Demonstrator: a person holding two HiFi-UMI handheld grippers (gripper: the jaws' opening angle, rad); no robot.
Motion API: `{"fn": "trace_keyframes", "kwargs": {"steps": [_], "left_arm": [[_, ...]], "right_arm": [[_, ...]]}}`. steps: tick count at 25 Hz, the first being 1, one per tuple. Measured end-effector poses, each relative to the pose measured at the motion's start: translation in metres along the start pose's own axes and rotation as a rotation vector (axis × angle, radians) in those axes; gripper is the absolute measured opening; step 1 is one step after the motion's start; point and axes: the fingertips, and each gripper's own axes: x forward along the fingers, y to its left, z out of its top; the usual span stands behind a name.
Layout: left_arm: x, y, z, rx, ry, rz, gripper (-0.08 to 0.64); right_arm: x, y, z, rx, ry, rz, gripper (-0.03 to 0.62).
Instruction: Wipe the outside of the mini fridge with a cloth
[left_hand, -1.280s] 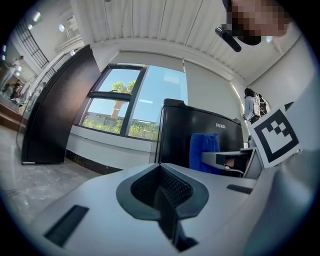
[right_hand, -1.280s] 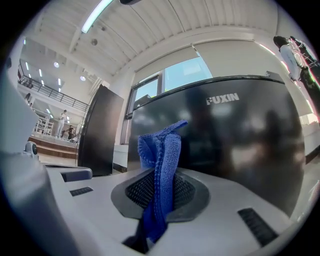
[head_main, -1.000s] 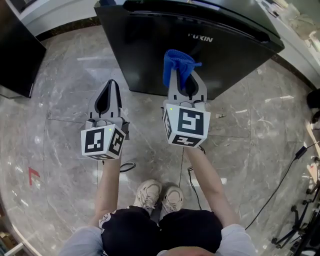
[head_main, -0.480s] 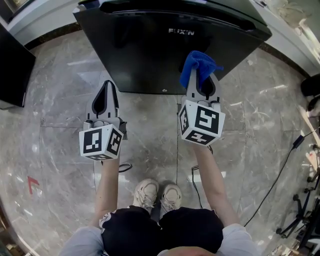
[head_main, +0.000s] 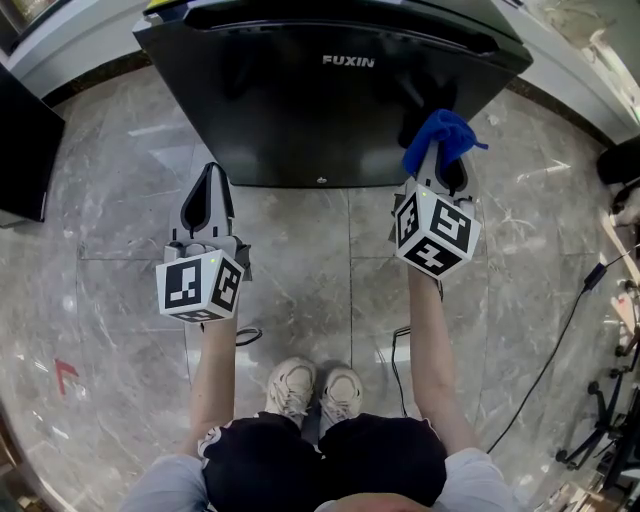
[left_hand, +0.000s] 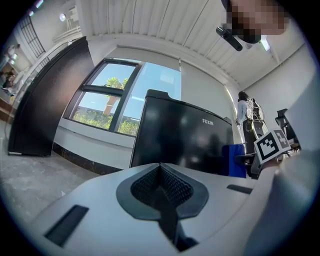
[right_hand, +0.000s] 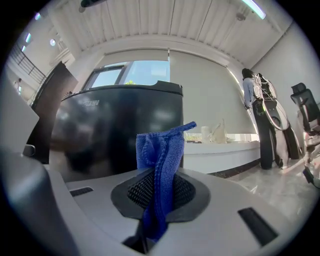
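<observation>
Head view: right gripper (head_main: 438, 172) clamped on blue cloth (head_main: 441, 135) against fridge (head_main: 300, 100) front, right edge; left gripper (head_main: 211, 174) closed, empty. Risk: thin pinch might let cloth slip while rubbing.

I see a grey marble-tile floor (head_main: 300, 270) with glossy, pale-veined slabs and thin joints. The black mini fridge (head_main: 330, 110) stands on it at the top of the head view, with its FUXIN front towards me. The person's pale sneakers (head_main: 318, 392) are planted lower down, well apart from it. A thin black cable (head_main: 545, 375) trails at right. At left there's a red arrow mark (head_main: 66, 372) and a dark cabinet (head_main: 22, 140).
</observation>
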Motion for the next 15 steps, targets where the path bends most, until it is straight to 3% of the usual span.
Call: {"fn": "trace_keyframes", "kwargs": {"steps": [6, 15], "left_arm": [[0.000, -0.001, -0.005, 0.020, 0.016, 0.005, 0.004], [0.000, 0.001, -0.012, 0.016, 0.031, 0.008, 0.005]], "right_arm": [[0.005, -0.028, 0.000, -0.025, -0.003, -0.068, 0.067], [0.010, -0.051, -0.007, 0.011, 0.007, -0.130, 0.066]]}}
